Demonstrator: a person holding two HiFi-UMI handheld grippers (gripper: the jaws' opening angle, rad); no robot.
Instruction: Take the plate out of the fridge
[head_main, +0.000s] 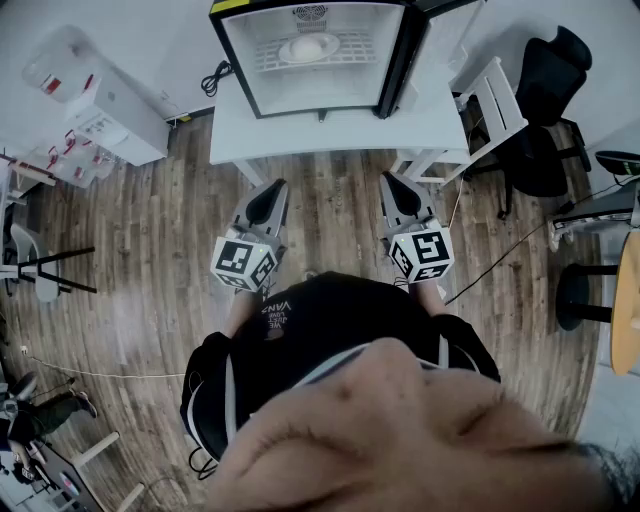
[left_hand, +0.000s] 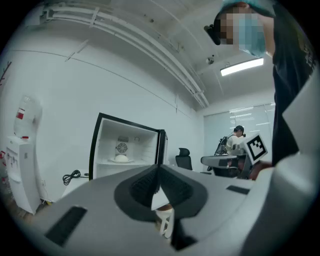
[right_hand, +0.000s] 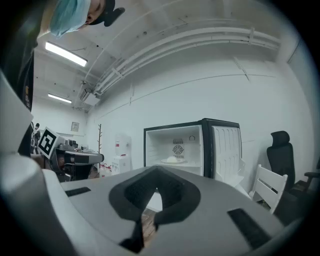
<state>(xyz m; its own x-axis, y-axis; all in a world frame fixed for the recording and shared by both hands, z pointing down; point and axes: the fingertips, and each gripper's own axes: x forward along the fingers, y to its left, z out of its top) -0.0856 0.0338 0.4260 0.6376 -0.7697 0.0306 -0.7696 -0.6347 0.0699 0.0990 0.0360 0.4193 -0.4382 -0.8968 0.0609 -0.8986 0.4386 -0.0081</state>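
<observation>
Plate (head_main: 308, 48): white, about the middle of the wire shelf (head_main: 268, 55) inside the fridge (head_main: 392, 70), with a pale rounded mound on it.
Fridge: black frame, white inside, door swung open to the right in the head view; it stands on the white table (head_main: 330, 135), toward the back edge.
Left gripper (head_main: 276, 188): jaws pressed together with nothing between them; held level over the wood floor (head_main: 330, 215), short of the table's front edge, pointing at the fridge.
Right gripper (head_main: 391, 182): jaws likewise closed and empty, level, aimed the same way.
Spacing: the 2 grippers sit side by side, both well apart from the plate.
Surroundings: white chair (head_main: 490, 105) just beside the table's right edge, black office chair (head_main: 545, 100) beyond it.
</observation>
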